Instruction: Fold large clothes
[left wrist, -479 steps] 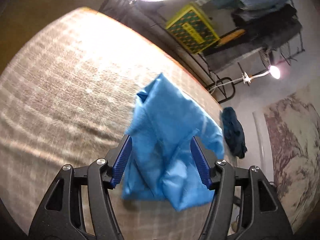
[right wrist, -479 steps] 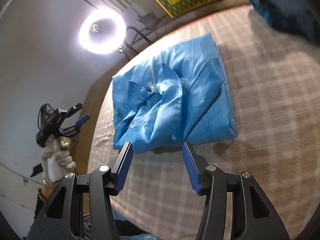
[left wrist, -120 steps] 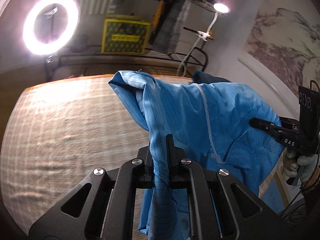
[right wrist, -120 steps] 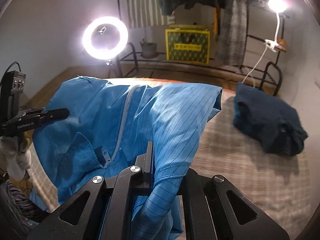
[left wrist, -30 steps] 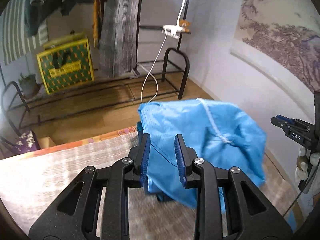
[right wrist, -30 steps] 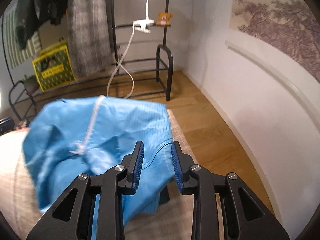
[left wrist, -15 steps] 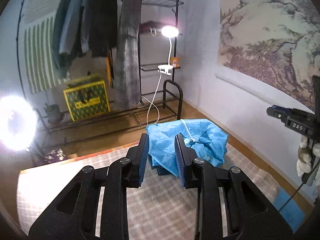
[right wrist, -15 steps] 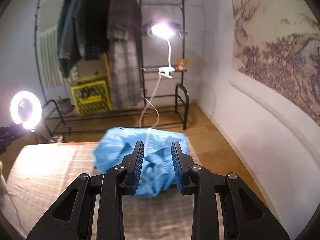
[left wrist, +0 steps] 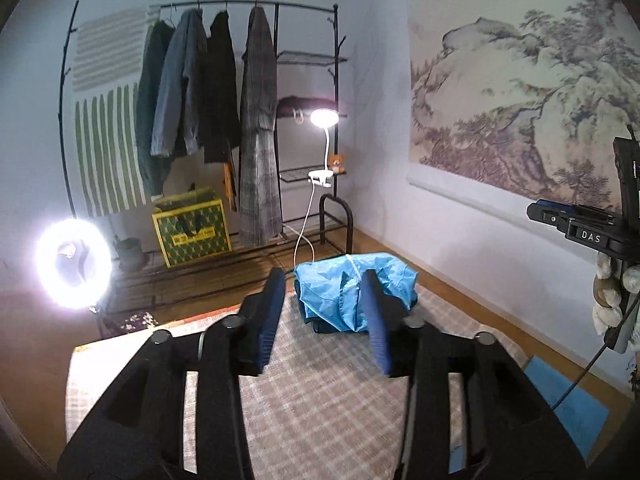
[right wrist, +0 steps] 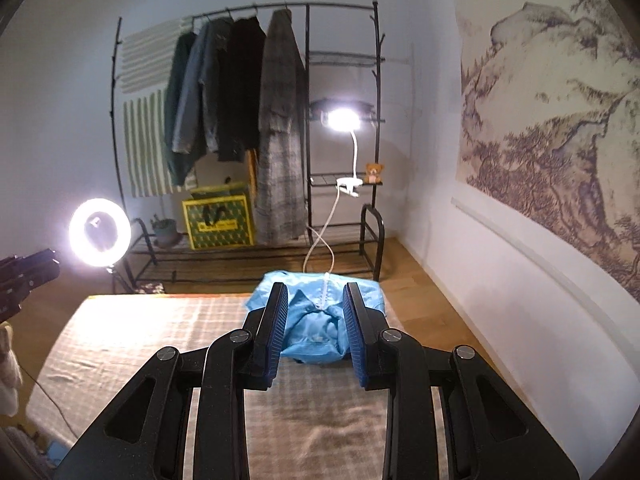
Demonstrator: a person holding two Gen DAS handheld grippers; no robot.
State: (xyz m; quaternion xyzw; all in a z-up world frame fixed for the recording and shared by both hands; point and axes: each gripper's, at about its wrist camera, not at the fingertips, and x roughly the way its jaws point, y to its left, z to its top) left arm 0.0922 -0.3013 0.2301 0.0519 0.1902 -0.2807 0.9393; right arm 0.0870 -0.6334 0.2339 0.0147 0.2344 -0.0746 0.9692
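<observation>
Left wrist view: left gripper [left wrist: 322,316] empty, jaws just opened wider, nothing between them. Blue jacket [left wrist: 352,292] lies bunched at the bed's [left wrist: 320,412] far end, well apart. Right wrist view: right gripper [right wrist: 314,330] parted, empty; jacket crumpled, zipper showing. Looks dropped on the pile; neat fold doubtful.

Bright blue garment [left wrist: 352,294] on beige plaid cloth [left wrist: 320,400]; yellow-green patterned crate [right wrist: 218,222].
</observation>
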